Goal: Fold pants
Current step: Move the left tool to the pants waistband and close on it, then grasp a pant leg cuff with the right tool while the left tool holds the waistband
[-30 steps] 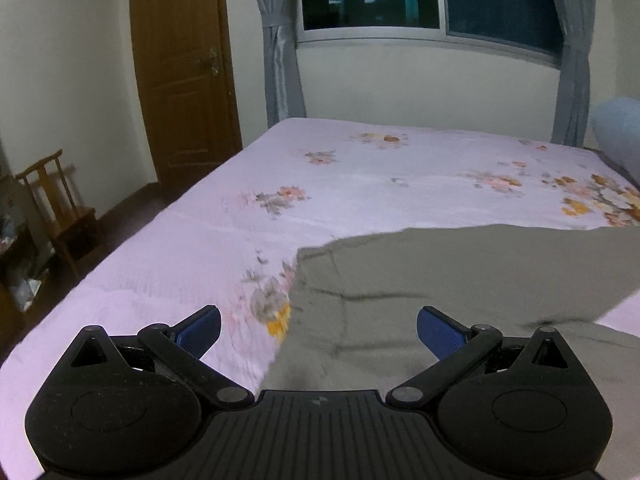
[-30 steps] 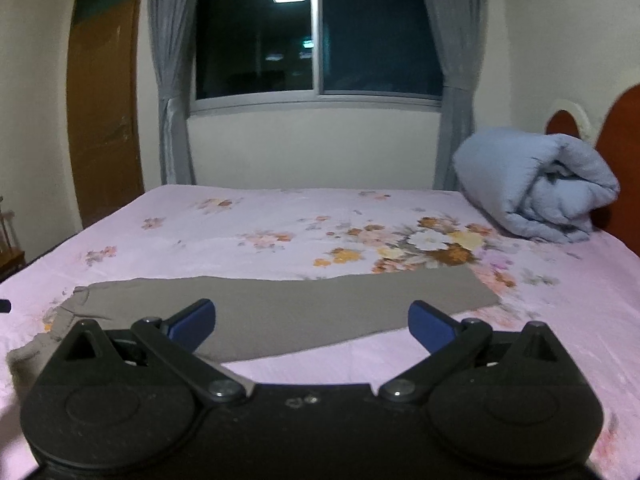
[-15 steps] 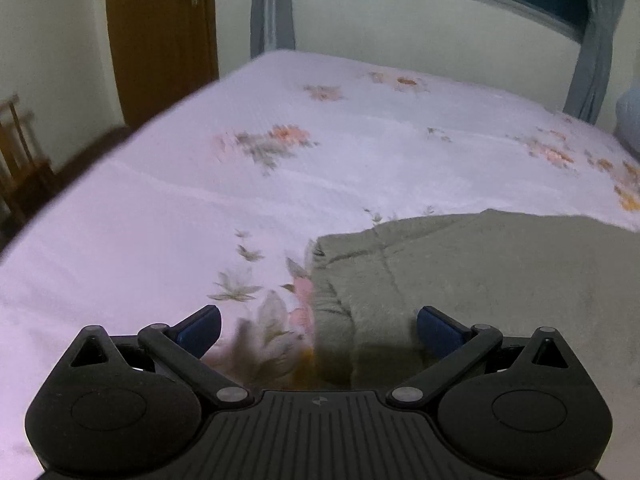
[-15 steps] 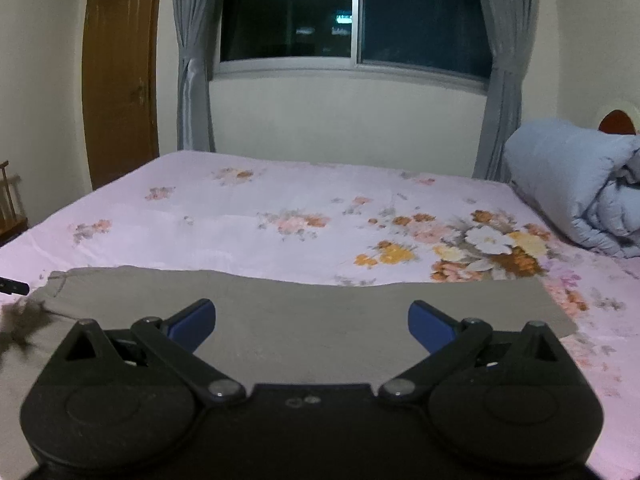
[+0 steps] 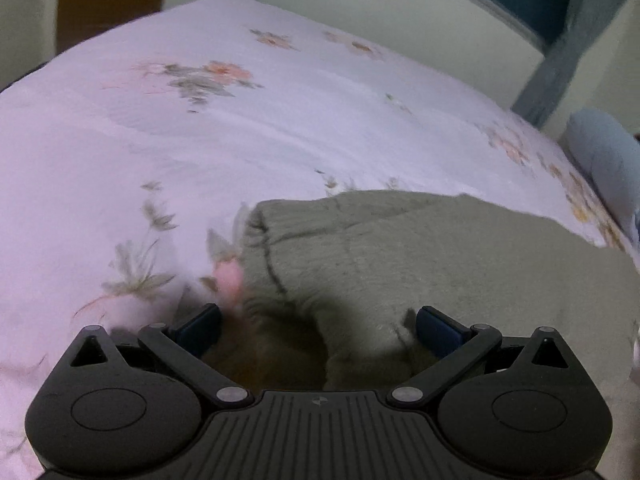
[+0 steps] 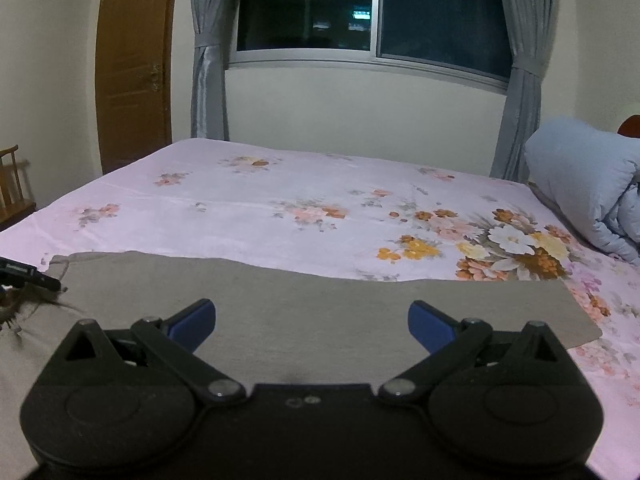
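Pants: the grey-green pants (image 6: 328, 312) lay flat across the near side of the bed (image 6: 280, 200), over its pink floral sheet, with one end bunched and creased (image 5: 280, 248) in the left wrist view.
Left gripper: the left gripper (image 5: 318, 326) was low over that bunched end, jaws wide, nothing between them.
Right gripper: the right gripper (image 6: 312, 320) hung above the flat middle stretch, jaws wide and empty.
Quilt: a rolled blue quilt (image 6: 580, 184) sat at the bed's right end.
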`<state>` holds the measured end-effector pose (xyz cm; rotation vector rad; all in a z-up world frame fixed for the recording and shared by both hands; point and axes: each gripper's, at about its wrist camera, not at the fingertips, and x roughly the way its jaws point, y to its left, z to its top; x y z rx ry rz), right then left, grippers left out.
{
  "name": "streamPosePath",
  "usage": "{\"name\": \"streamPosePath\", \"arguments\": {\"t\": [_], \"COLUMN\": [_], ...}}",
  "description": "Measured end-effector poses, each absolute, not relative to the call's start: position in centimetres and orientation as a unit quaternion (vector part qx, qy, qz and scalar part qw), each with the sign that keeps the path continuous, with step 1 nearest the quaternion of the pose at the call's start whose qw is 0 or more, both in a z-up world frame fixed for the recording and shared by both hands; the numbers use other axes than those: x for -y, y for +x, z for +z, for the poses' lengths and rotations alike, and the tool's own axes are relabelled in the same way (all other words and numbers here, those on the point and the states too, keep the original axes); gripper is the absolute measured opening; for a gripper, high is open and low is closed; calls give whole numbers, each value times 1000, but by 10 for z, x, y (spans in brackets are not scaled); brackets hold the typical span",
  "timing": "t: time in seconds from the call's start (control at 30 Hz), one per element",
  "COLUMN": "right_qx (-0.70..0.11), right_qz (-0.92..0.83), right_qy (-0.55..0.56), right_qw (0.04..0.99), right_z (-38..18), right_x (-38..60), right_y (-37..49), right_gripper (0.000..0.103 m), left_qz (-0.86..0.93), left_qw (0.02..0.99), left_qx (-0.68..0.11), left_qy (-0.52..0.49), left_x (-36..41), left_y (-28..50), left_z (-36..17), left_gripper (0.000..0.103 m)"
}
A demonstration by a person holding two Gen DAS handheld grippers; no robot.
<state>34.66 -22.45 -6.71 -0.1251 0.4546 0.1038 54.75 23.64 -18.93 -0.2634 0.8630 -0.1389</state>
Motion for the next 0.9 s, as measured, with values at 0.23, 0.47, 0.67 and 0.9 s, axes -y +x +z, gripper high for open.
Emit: {"name": "streamPosePath", "arguments": {"t": [0.23, 0.47, 0.67, 0.9], "right_qx": [-232, -250, -304, -353], "right_qz": [46, 121, 208, 265], "right_qy": [-79, -177, -208, -257], "right_qw": [968, 944, 906, 860], "right_z": [-67, -75, -98, -126], "right_x": [230, 247, 254, 253], "right_y": [361, 437, 519, 572], "right_gripper": [97, 96, 58, 33], "left_qz": [-81, -107, -107, -103], "left_qw": [892, 919, 920, 916], "left_qx": [-411, -344, -343, -363], "left_qy": [-169, -161, -156, -136], "left_x": [-244, -241, -248, -248], "left_y": [566, 532, 534, 548], "left_z": [-176, -148, -140, -149], "left_gripper": [29, 17, 17, 17]}}
